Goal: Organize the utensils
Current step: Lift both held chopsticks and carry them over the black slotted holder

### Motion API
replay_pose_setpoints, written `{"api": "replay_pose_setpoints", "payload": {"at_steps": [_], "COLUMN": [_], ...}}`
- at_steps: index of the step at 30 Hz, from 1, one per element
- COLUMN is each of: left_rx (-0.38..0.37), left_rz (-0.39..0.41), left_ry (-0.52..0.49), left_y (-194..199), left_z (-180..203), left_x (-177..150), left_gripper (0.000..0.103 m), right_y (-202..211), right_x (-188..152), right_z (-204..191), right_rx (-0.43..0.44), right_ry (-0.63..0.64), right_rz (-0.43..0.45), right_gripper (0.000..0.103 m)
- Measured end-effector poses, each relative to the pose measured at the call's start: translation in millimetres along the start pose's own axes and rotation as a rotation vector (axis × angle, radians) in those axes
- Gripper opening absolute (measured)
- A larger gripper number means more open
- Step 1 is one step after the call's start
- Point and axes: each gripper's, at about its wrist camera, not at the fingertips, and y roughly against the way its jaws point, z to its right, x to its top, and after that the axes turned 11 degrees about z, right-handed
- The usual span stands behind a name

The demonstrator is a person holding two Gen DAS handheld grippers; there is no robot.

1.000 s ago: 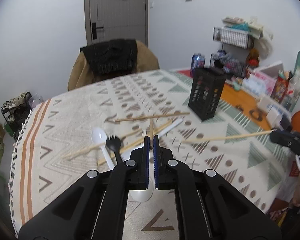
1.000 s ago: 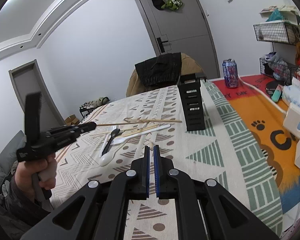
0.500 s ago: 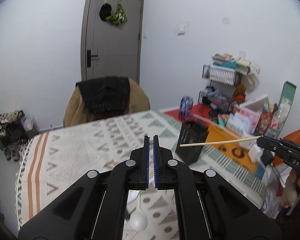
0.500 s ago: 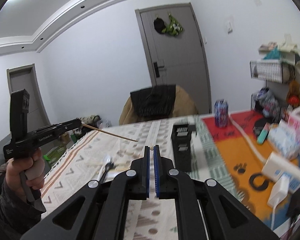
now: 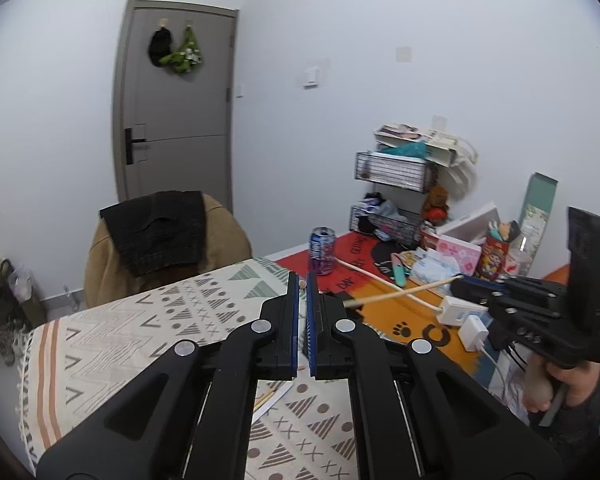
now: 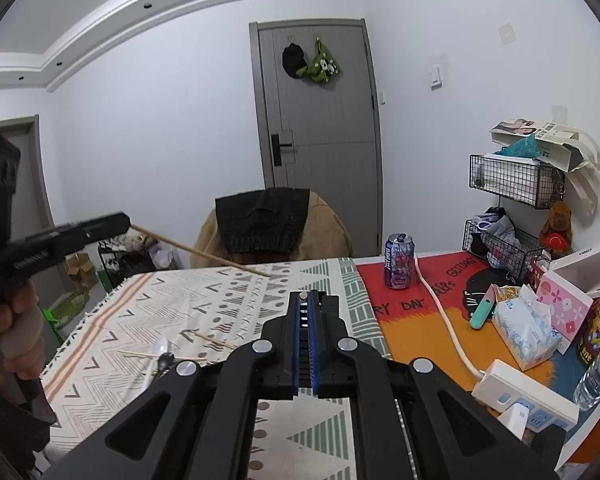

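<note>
Left wrist view: left hand-held gripper (image 5: 303, 280) sits centre frame with its jaws almost together. They are clamped on a chopstick (image 5: 302, 284), and only its wooden end shows between the tips. The right hand-held gripper (image 5: 466, 285) is at the right edge, held by a hand (image 5: 560, 384). It is pinched on a second chopstick (image 5: 400, 290), which sticks out to the left, slightly downward, in the air above the orange mat. The table (image 5: 140, 332) has a patterned cloth. A can (image 5: 322, 254) stands at the far side and a power strip (image 5: 458, 312) lies on the right. A pale utensil (image 5: 276, 396) lies on the cloth under the left hand-held gripper; I can't tell which kind.

Right wrist view: right hand-held gripper (image 6: 308, 296) is at centre, jaws together. The end of the second chopstick (image 6: 302, 293) is caught at the tips, and the rest of it is hidden. The left hand-held gripper (image 6: 124, 222) comes in from the left edge in a hand (image 6: 16, 332), closed on the chopstick (image 6: 200, 252). That chopstick slopes down to the right, clear of the table (image 6: 220, 304). On the cloth at lower left lie a white spoon (image 6: 158, 350) and a black fork (image 6: 166, 360), touching. Loose chopsticks (image 6: 212, 338) lie just beside them. The can (image 6: 399, 262) is on the red mat, far right of centre.
</note>
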Motion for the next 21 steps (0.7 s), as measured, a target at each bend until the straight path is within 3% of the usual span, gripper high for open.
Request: {"api": "replay_pose_setpoints", "payload": {"at_steps": [13, 15, 16, 17, 21], "left_rx": [-0.083, -0.09, -0.092, -0.097, -0.123], "left_rz": [-0.132, -0.153, -0.168, -0.186, -0.248], "left_ry": [-0.055, -0.058, -0.062, -0.066, -0.086], "left_y": [-49.0, -54.9, -58.1, -62.3, -76.5], "left_z": [15.5, 13.7, 13.7, 12.8, 9.7], "left_x": [15.8, 18.4, 19.6, 21.1, 24.9], "left_gripper": [0.004, 0.004, 0.004, 0.004, 0.004], "right_y": [-55.4, -58.0, -57.1, -54.2, -43.3], "right_x": [16.6, 15.8, 15.2, 13.0, -1.0], "right_z": [0.9, 4.9, 6.8, 9.9, 17.5], "right_rx": [0.01, -0.008, -0.013, -0.027, -0.051], "right_ry": [0.021, 0.0, -0.013, -0.027, -0.058], "right_rz": [-0.019, -0.013, -0.006, 0.008, 0.018], "right_gripper": [0.008, 0.022, 0.041, 0.053, 0.059]}}
